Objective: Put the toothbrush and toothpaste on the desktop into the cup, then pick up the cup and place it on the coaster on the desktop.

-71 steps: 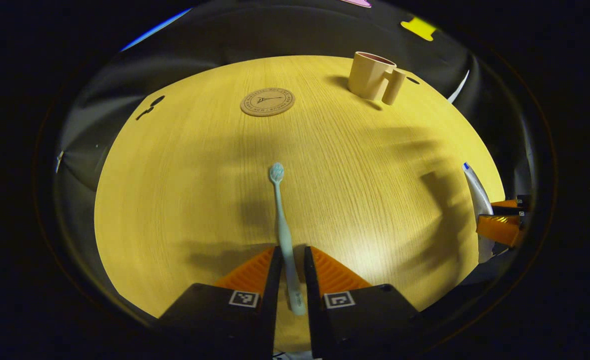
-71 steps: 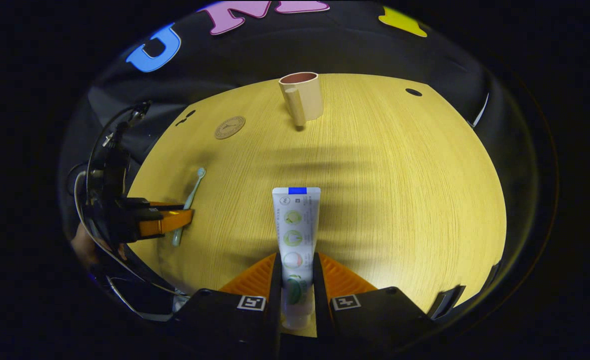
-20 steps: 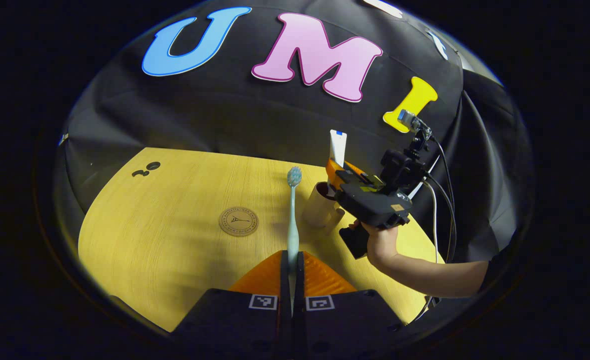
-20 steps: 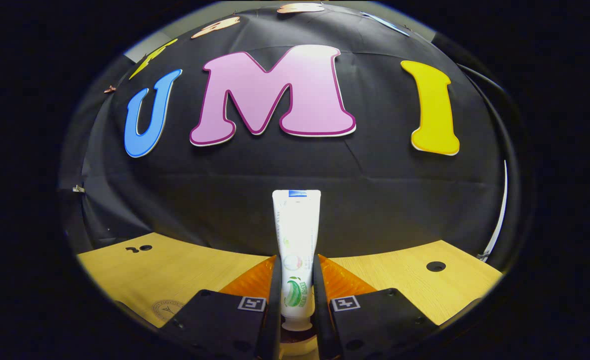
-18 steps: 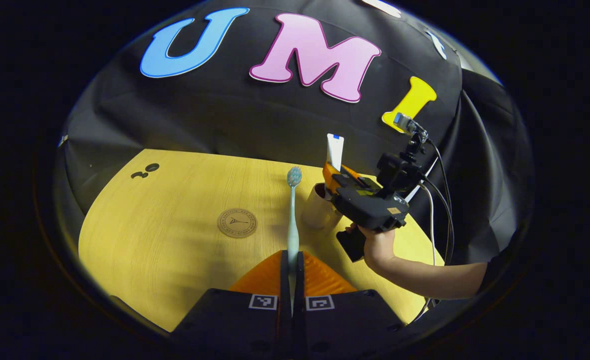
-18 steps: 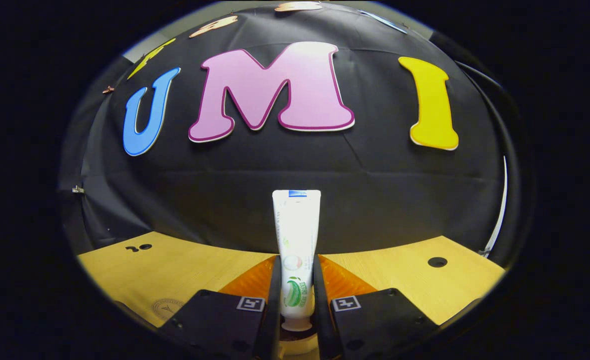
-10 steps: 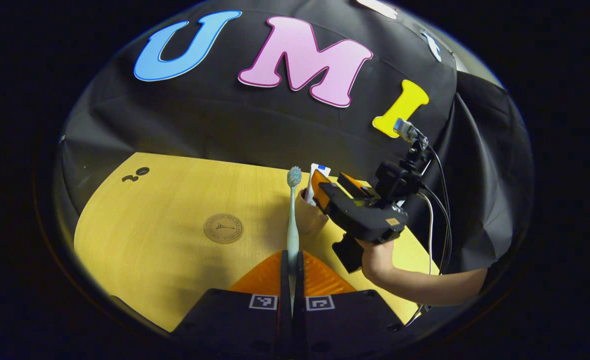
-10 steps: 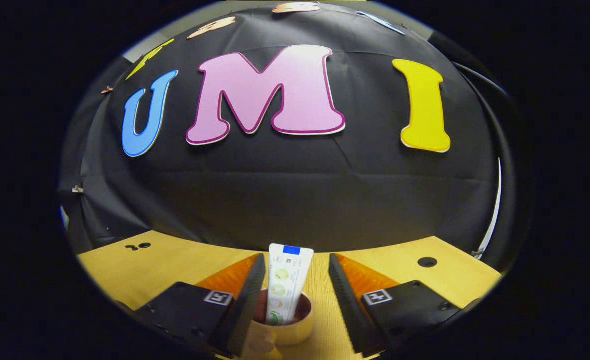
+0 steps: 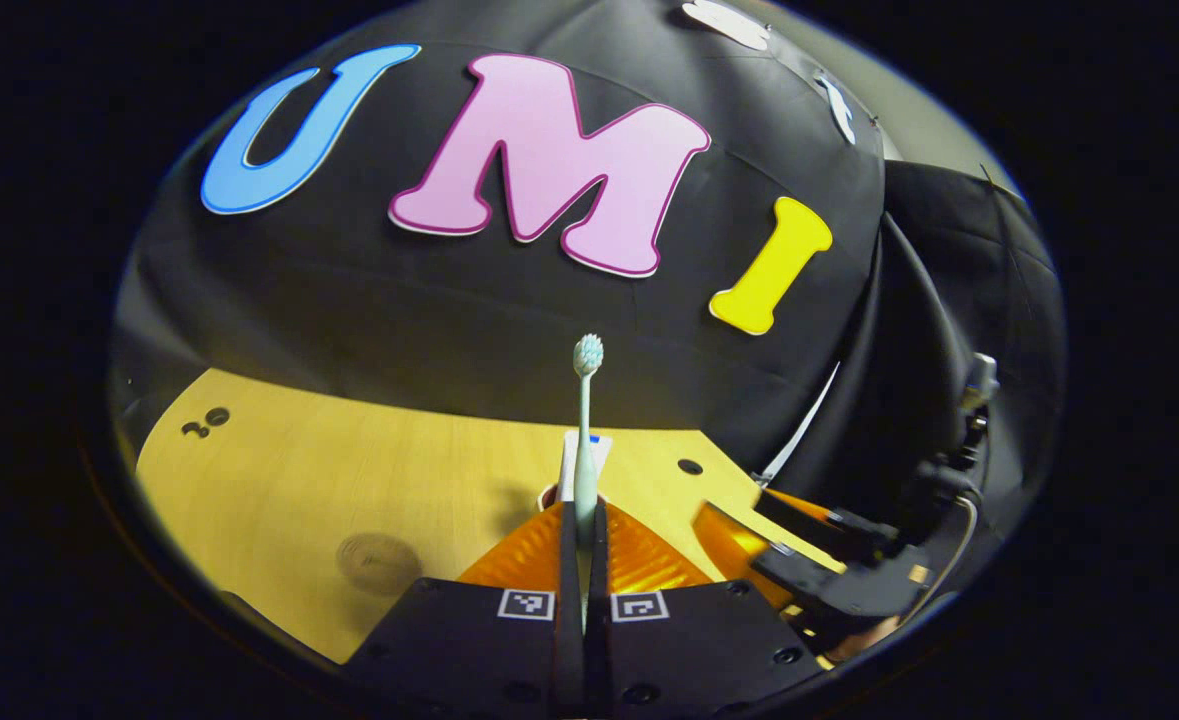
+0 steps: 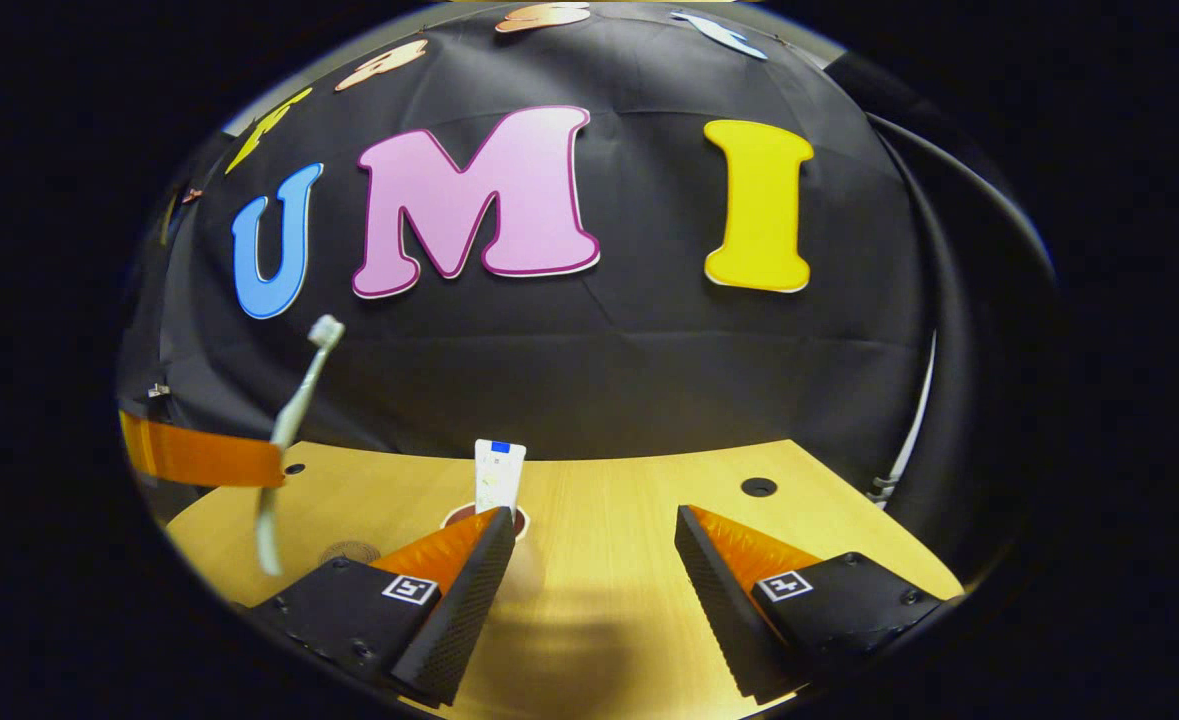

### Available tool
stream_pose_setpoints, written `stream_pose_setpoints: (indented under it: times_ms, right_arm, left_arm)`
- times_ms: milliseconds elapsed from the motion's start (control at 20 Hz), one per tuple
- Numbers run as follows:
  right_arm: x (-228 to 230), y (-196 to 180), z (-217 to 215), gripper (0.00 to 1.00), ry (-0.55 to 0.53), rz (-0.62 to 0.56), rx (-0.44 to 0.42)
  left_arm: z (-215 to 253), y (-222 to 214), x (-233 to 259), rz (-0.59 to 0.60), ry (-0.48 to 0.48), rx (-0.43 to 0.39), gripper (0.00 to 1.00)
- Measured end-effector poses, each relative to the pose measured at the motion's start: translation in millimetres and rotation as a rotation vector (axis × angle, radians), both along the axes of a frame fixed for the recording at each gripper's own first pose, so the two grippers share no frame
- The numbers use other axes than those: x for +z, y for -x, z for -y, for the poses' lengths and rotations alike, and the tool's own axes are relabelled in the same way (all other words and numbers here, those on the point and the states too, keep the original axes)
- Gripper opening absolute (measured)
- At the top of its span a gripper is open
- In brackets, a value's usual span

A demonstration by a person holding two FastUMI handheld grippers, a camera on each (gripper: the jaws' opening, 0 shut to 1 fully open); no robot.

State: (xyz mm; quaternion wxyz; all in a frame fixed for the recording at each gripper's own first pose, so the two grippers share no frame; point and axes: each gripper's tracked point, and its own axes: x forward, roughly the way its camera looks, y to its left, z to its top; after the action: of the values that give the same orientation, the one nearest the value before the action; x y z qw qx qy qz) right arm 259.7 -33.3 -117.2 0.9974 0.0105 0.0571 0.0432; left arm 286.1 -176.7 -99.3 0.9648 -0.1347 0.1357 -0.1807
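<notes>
My left gripper [image 9: 583, 520] is shut on the handle of a pale toothbrush [image 9: 584, 420], which stands upright with its bristle head on top. Right behind the brush, the white toothpaste tube [image 9: 592, 447] stands in the beige cup [image 9: 548, 495], of which just a bit of rim shows. In the right gripper view the toothpaste [image 10: 498, 476] leans in the cup [image 10: 521, 521], half hidden by my own finger. My right gripper [image 10: 589, 560] is open and holds nothing, a little back from the cup. The toothbrush [image 10: 291, 425] hangs at the left there, above the table.
The round coaster [image 9: 379, 562] lies on the wooden table [image 9: 279, 480] left of the cup, also the coaster [image 10: 349, 551] in the right gripper view. The right gripper [image 9: 739, 505] sits low at the right. Small holes [image 10: 757, 487] mark the tabletop. The black booth wall stands close behind.
My right gripper opened, left the toothpaste standing in the cup and drew back to the right. My left gripper carried the toothbrush forward until it lines up with the cup.
</notes>
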Motion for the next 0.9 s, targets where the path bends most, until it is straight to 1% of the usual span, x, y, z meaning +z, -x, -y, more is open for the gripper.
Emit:
stream_pose_setpoints:
  times_ms: [100, 200, 300, 450, 700, 900]
  right_arm:
    - [2, 15, 14, 0.99, 0.002, -0.017, -0.012]
    - [-2, 25, 29, 0.99, 0.033, -0.043, -0.024]
    - [-2, 29, 42, 0.99, 0.054, -0.056, -0.034]
    - [-2, 32, 59, 0.99, 0.037, -0.076, -0.052]
    - [6, 30, 69, 0.99, 0.023, -0.060, -0.059]
    - [-4, 28, 58, 0.99, 0.014, -0.087, -0.032]
  left_arm:
    - [12, -30, 3, 0.033, 0.012, 0.001, 0.06]
    - [22, -56, -2, 0.078, -0.022, 0.001, 0.06]
    - [34, -76, -6, 0.108, -0.034, -0.007, 0.06]
    - [47, -100, -19, 0.120, -0.020, -0.018, 0.06]
    - [44, -120, -42, 0.109, -0.009, 0.014, 0.06]
    - [47, -125, -63, 0.085, -0.044, 0.010, 0.07]
